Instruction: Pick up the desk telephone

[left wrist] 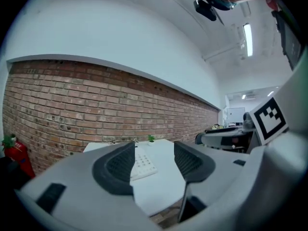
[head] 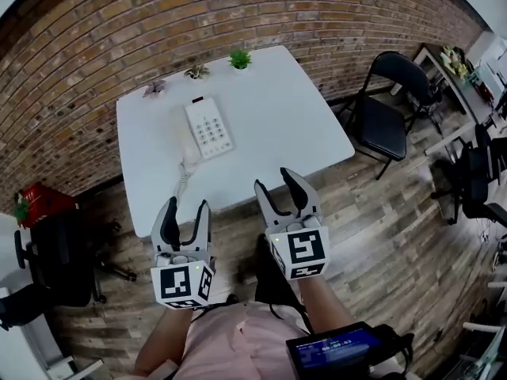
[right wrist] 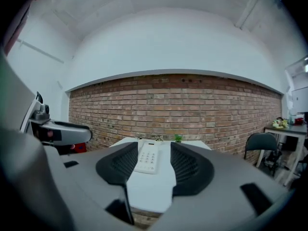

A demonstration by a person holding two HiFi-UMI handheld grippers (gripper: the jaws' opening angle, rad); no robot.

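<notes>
A white desk telephone [head: 207, 127] lies on the left part of a white table [head: 293, 133], keypad up, its cord [head: 184, 182] trailing toward the near edge. Both grippers hover in front of that edge, short of the table and apart from the phone. My left gripper [head: 186, 208] is open with nothing between its jaws. My right gripper [head: 276, 182] is open and empty too. In the left gripper view the telephone [left wrist: 143, 163] shows between the pads, far ahead. The right gripper view frames the telephone [right wrist: 148, 159] the same way between its dark pads [right wrist: 120, 166].
Small potted plants [head: 240, 58] [head: 196, 71] line the table's far edge against a brick wall [head: 95, 46]. A black folding chair [head: 388, 117] stands right of the table. A black office chair [head: 55, 264] and a red object [head: 40, 200] are at the left. The floor is wood.
</notes>
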